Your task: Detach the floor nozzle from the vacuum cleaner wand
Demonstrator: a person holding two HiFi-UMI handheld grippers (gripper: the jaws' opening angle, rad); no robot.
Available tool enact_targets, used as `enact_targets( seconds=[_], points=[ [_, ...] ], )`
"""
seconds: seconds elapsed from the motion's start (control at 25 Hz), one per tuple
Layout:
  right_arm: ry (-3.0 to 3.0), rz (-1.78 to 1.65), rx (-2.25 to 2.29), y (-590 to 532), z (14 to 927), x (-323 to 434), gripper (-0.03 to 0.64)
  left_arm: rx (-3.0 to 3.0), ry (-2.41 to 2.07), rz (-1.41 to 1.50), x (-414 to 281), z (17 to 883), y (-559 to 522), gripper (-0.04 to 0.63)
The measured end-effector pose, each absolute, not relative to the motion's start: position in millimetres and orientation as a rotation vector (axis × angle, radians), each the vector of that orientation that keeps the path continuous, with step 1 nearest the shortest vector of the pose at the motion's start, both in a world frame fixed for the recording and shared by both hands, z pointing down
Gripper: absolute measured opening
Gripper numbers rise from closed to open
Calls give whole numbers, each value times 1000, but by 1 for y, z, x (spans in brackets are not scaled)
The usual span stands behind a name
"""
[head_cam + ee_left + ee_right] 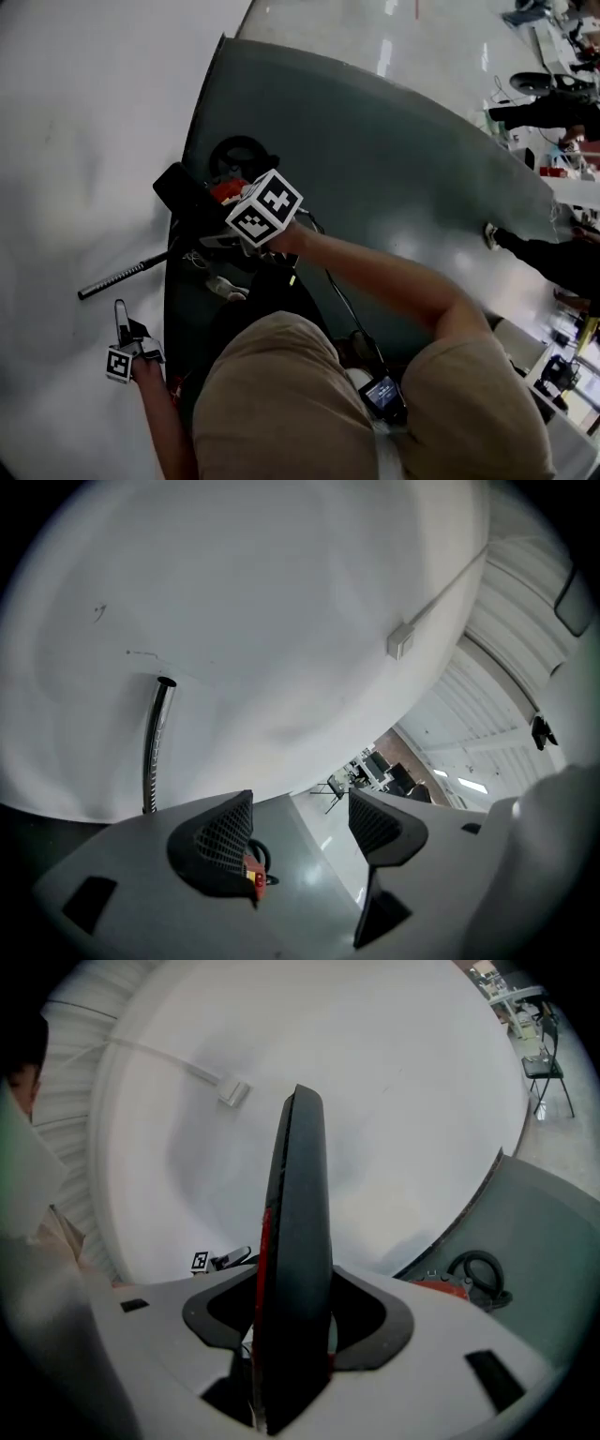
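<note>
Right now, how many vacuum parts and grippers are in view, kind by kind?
Floor nozzle: 1
Wand: 1
Vacuum body: 1
Grippers, left gripper and right gripper: 2
Total: 5

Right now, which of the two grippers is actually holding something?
The right gripper: its jaws clamp a black, red-edged part. The left gripper has its jaws apart, nothing between them.

The right gripper (223, 201) holds the black floor nozzle (178, 187) over the dark mat (375, 159); the wand (122, 277) lies near the left gripper (122, 323).
</note>
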State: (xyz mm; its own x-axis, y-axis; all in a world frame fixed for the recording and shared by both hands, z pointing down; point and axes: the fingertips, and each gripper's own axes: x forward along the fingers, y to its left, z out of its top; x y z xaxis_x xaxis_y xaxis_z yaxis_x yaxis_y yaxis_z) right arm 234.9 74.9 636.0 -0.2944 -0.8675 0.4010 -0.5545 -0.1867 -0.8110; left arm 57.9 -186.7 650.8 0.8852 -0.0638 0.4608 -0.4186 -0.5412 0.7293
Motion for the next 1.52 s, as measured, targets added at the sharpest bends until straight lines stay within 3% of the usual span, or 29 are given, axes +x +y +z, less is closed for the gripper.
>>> enact_targets(
  seconds=[0.16,0.24,0.28,0.56,0.72,0.92,1.32,1.52],
  points=[
    [1822,-1394,-1670,76,613,238,225,2060,-303,385,56,621,-149,254],
    [1832,-1345,-1672,70,612,237,225,2057,-277,263,45,614,-139,121],
    [1817,-1323,-1662,65,616,235,225,2057,-240,194,39,613,-137,5],
    [1546,-1288,-1816,88,599,226,225,2001,55,-172,18,572,-97,5],
    [1386,-1213,-1571,66,557,164,225,2139,127,-169,-37,534,-99,5],
    [1480,-1265,-1658,41,560,120,225,2098,32,-284,-111,519,-114,5],
    [1612,-1349,-1693,28,597,34,225,2330,-206,-18,-214,576,-84,5],
    [1775,-1380,-1582,-12,601,-13,225,2344,-359,-62,-255,596,-104,5]
  ],
)
